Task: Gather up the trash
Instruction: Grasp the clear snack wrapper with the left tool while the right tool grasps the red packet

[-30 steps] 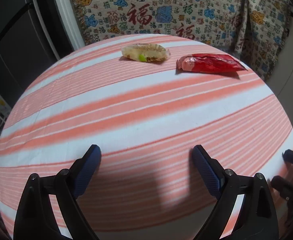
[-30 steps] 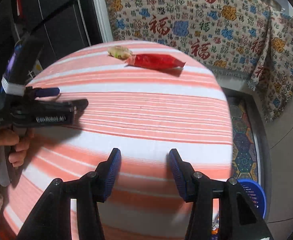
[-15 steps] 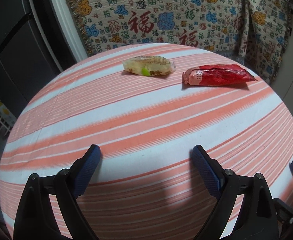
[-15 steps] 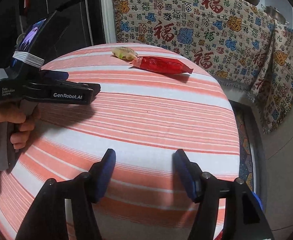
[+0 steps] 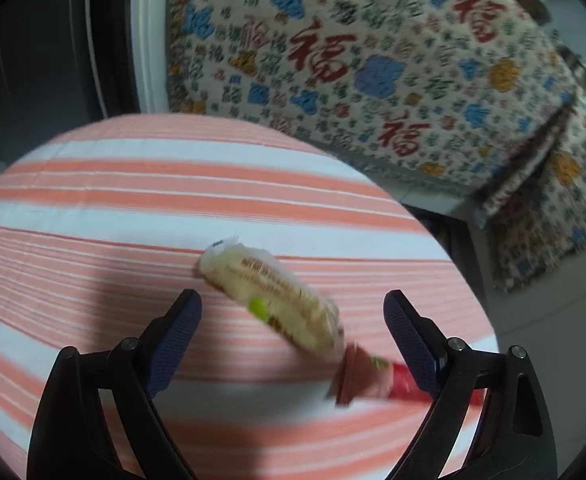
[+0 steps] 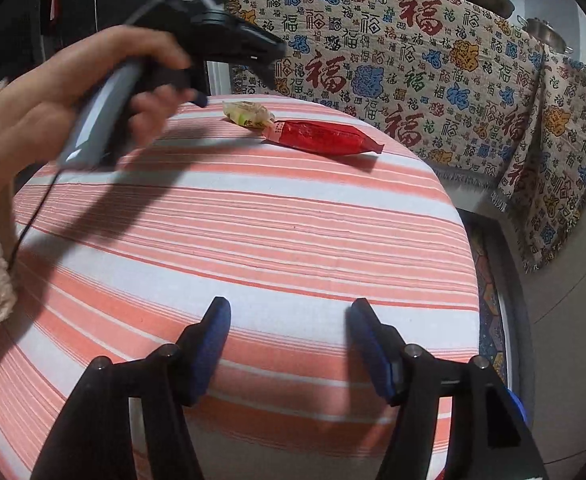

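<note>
Round table draped in an orange-and-white striped cloth (image 6: 277,240) carries the two pieces of trash, both lying flat toward its far side. Item one: a pale yellow translucent snack wrapper with a green spot (image 5: 273,300) (image 6: 248,115). Item two: a long red plastic snack packet (image 6: 325,138) (image 5: 373,372), its near end touching or just beside the yellow wrapper; which of the two cannot be determined.

Left gripper (image 5: 293,328) hovers over the yellow wrapper, fingers spread wide, the wrapper lying between them, no contact visible. Its right finger (image 5: 411,344) overlaps the red packet in the left wrist view. That view is motion-blurred. The right wrist view shows the left hand (image 6: 65,92) gripping the tool's handle above the table.

Right gripper (image 6: 289,340) sits low over the near part of the table, fingers apart, nothing between them, well apart from both items.

A patterned cream blanket with red and blue characters (image 6: 433,60) hangs behind the table. A blue rim (image 6: 515,402) shows behind the right gripper's finger at the table's near right; contents not visible.
</note>
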### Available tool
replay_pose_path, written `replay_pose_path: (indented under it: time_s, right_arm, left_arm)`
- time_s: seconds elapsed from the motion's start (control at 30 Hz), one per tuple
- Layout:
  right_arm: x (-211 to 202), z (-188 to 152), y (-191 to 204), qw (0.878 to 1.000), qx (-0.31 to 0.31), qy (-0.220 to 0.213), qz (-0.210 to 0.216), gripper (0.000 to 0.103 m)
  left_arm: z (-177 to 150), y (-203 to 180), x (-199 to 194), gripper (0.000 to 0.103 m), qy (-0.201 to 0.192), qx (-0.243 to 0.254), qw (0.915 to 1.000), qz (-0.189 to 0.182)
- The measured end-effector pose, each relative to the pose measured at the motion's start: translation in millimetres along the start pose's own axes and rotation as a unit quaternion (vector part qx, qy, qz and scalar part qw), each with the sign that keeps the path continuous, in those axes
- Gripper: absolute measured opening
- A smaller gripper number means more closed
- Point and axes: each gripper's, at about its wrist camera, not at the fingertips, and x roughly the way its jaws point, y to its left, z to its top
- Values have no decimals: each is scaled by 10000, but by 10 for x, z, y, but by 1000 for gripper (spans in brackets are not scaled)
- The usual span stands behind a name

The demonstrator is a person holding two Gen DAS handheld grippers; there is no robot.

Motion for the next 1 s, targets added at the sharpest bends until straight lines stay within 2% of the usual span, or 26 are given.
replay_pose_path:
  time_s: [0.03,0.1,0.13,0.17,0.27,0.37,0.47,0.57,0.7,0.83,0.9,0.93,1.0]
  right_arm:
    - [-1,-1,-3,10000,1,-2,7,65]
    - [-2,-3,-7,10000,-6,-7,24,65]
    - [-3,-3,-14,10000,-7,-8,36,65]
    - [-6,-3,-20,10000,-15,-4,61,65]
    - [-20,4,-51,9998,-63,90,177,64]
    - [-54,107,-193,9988,45,236,432,63]
    - [-59,371,-495,9988,297,91,378,63]
    - [136,837,-724,9996,-62,-140,244,63]
    - [602,1453,-880,9972,-96,-89,741,63]
    - [1191,1730,-949,9875,225,559,1454,63]
    - [1368,1697,-894,9768,321,1045,1840,55]
    - [1363,1651,-836,9729,291,1172,1971,51]
    - [1227,1504,-690,9685,105,1283,2133,50]
  left_arm:
    - [8,-24,92,90,65,-9,9999,111]
    - [-22,-62,195,77,62,130,9990,417]
    - [-50,-59,216,59,41,219,9984,510]
    - [-88,-38,192,48,-83,317,9981,519]
    - [-150,94,78,21,-235,471,9982,292]
    - [-246,258,-87,18,-292,869,9957,162]
    - [-471,484,-292,18,-124,1428,9897,-38]
    - [-784,650,-544,18,132,1902,9809,-390]
    - [-1252,767,-869,18,442,2348,9682,-737]
    - [-1545,840,-1088,18,575,2250,9676,-990]
    - [-1634,904,-1159,19,528,2105,9707,-1035]
    - [-1677,923,-1185,19,471,2066,9719,-1026]
    - [-1725,952,-1213,22,358,1989,9742,-1001]
